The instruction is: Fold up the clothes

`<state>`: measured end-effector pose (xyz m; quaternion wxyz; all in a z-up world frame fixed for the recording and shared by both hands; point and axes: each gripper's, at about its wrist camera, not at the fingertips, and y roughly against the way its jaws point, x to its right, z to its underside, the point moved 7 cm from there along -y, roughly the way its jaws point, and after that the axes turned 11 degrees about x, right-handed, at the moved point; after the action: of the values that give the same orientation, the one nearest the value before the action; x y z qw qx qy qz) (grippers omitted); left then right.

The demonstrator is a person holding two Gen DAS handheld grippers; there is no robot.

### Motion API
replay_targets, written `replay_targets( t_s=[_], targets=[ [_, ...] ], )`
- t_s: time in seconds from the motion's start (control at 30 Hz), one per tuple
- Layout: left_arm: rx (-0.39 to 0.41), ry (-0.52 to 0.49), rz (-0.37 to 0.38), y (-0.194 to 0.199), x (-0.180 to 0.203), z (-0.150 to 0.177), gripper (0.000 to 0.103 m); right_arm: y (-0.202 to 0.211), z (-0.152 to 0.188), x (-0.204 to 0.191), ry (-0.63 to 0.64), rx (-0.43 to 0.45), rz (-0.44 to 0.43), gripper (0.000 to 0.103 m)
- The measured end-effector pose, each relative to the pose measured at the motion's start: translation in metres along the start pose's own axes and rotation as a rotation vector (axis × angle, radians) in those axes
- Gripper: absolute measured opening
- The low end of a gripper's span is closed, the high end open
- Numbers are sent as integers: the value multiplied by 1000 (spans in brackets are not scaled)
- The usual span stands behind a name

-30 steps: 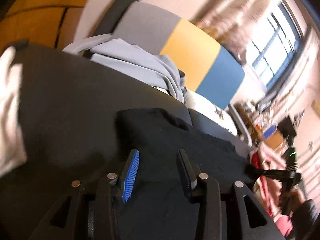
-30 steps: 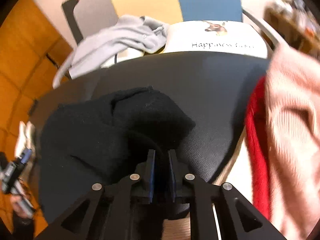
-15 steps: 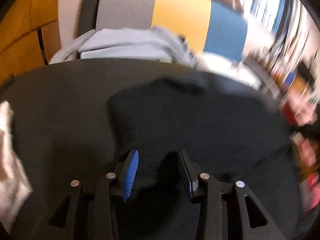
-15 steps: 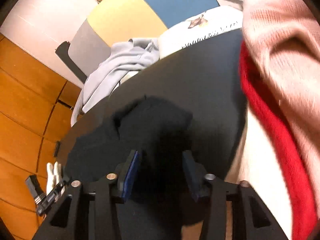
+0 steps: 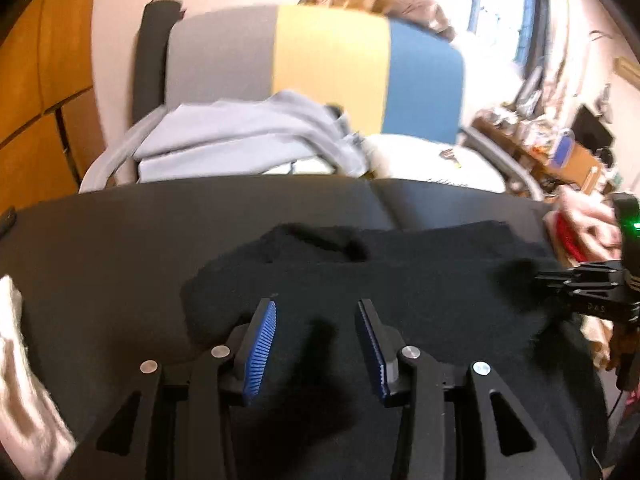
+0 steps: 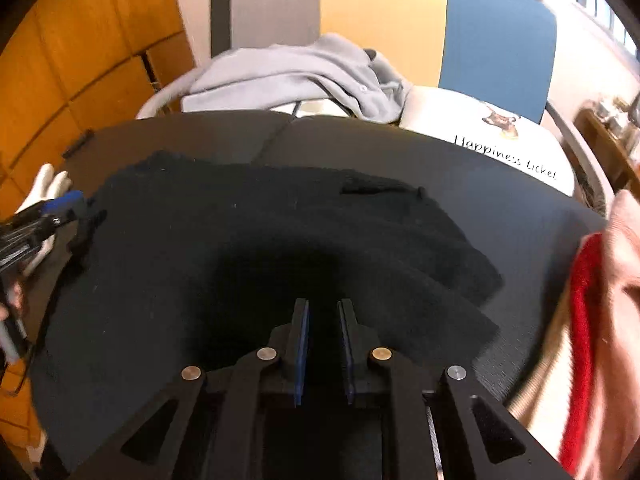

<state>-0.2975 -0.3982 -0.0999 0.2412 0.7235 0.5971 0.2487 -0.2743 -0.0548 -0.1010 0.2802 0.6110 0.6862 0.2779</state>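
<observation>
Background behind the dark counter [image 5: 120, 232]

A chair back [image 5: 332, 60] in grey, yellow and blue panels stood at the top centre of both views, with a black armrest post [image 5: 152, 52] at its left. Orange wood panelling [image 6: 88, 52] filled the upper left of the right wrist view. A white cushion [image 6: 492, 136] printed with "Happiness" and a small animal figure lay at the upper right, just beyond the counter's far edge. In the left wrist view, a bright window [image 5: 500, 4] showed at the upper right, above blurred cluttered shelves [image 5: 560, 148].
</observation>
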Motion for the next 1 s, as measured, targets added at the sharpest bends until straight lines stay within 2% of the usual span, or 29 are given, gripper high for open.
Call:
replay_targets(
  t_s=[0.13, 0.2, 0.3, 0.4, 0.57, 0.6, 0.67, 0.73, 0.77, 0.83, 0.93, 1.0],
  targets=[
    [15, -9, -14, -9, -4, 2, 46, -21, -5, 24, -75, 18, 63, 17],
    [23, -13, -21, -13, -7, 3, 46, -18, -3, 34, -104, 76, 52, 17],
    [35, -20, -33, -20, -11, 6, 47, -20, 1, 29, -58, 158, 85, 17],
    [37, -29, -42, -25, -13, 5, 49, -22, 1, 26, -38, 161, 103, 17],
    [82, -84, -58, 7, 6, -5, 47, -10, 0, 36, -114, 151, 49, 18],
    [90, -95, -28, 16, 14, -4, 48, -3, 1, 36, -135, 146, 40, 18],
    [81, -122, 18, 26, 29, 6, 48, 21, 10, 25, -126, 166, -7, 23],
    [62, -158, 14, 27, 38, 20, 48, 33, 21, 7, -71, 166, -26, 44],
    [44, -151, 11, 25, 39, 29, 48, 35, 27, 0, -48, 160, -26, 47],
    [13, -105, 7, 22, 34, 42, 51, 34, 38, -8, -24, 146, -17, 50],
    [15, -21, 33, 23, 21, 46, 53, 32, 48, -6, -57, 157, -29, 54],
    [11, -30, 27, 23, 21, 45, 54, 30, 50, -1, -87, 161, -46, 55]
  ],
)
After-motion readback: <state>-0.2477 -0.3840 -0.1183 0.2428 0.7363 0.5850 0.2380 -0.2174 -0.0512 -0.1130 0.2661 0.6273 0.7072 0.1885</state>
